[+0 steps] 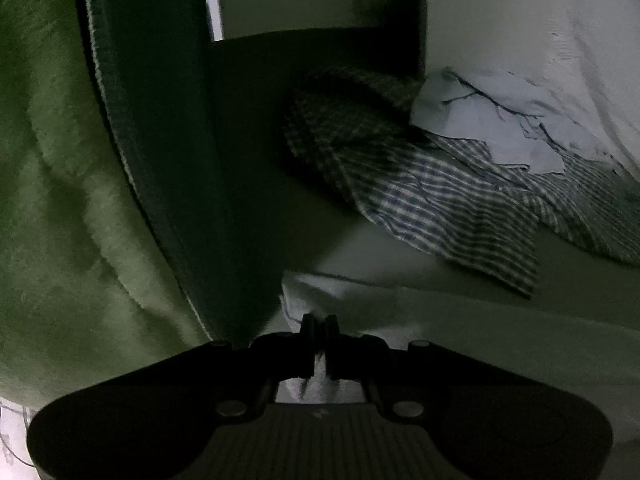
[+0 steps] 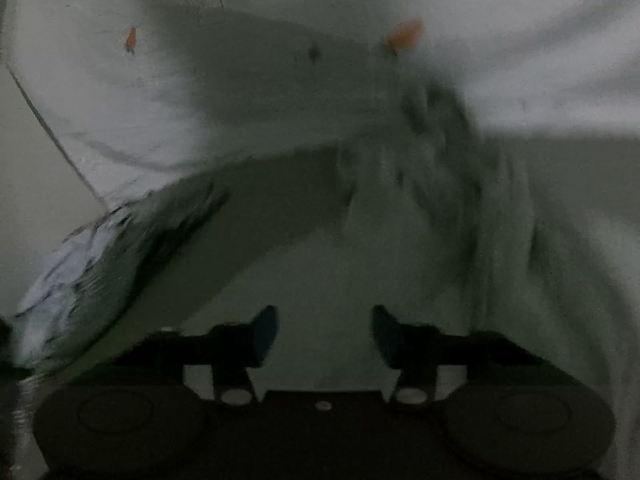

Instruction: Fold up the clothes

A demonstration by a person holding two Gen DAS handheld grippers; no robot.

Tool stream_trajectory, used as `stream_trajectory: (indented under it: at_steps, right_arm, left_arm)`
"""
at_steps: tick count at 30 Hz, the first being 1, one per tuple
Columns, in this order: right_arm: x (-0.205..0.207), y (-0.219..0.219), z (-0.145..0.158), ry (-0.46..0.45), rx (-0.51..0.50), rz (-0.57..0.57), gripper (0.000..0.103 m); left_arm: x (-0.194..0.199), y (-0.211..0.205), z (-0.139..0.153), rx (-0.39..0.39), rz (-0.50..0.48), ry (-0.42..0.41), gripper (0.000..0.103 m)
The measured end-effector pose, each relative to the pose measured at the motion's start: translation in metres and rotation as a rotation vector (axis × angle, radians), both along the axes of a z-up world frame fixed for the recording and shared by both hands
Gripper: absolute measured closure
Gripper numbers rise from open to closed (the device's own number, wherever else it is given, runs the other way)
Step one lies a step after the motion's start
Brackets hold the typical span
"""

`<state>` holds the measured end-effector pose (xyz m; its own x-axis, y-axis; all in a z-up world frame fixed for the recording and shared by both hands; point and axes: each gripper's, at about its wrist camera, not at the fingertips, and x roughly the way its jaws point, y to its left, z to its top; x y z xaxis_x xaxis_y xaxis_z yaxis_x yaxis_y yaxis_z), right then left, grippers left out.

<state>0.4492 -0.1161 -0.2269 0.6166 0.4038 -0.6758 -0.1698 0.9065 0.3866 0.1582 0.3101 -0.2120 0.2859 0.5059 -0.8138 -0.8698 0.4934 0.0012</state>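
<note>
1. Only the left wrist view is sharp. The left gripper has its jaws pressed together on a fold of white cloth, which bunches around the fingertips.
2. Beyond that white cloth lies a checked shirt, crumpled on the pale bed surface; a light blue garment rests on the shirt's far side, overlapping it.
3. Left of the checked shirt, the same view shows a green fleecy blanket with a dark edge band.
4. The right wrist view is blurred. The right gripper has its jaws apart with nothing between them, above pale cloth.
5. Only this view shows white fabric with two orange marks; the checked shirt appears as a smear at its lower left.
</note>
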Motion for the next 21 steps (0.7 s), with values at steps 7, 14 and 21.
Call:
stream_trajectory:
  at_steps: [7, 14, 21]
  right_arm:
    - [-0.024, 0.011, -0.031, 0.17, 0.289, -0.17, 0.052]
    - [-0.01, 0.019, -0.023, 0.169, 0.234, -0.213, 0.099]
    - [-0.037, -0.007, 0.039, -0.056, 0.051, -0.194, 0.099]
  left_arm:
    - [-0.002, -0.006, 0.004, 0.001, -0.05, -0.029, 0.098]
    - [-0.007, 0.0, 0.005, -0.003, -0.061, -0.052, 0.098]
    - [-0.008, 0.002, 0.008, -0.006, -0.071, -0.088, 0.098]
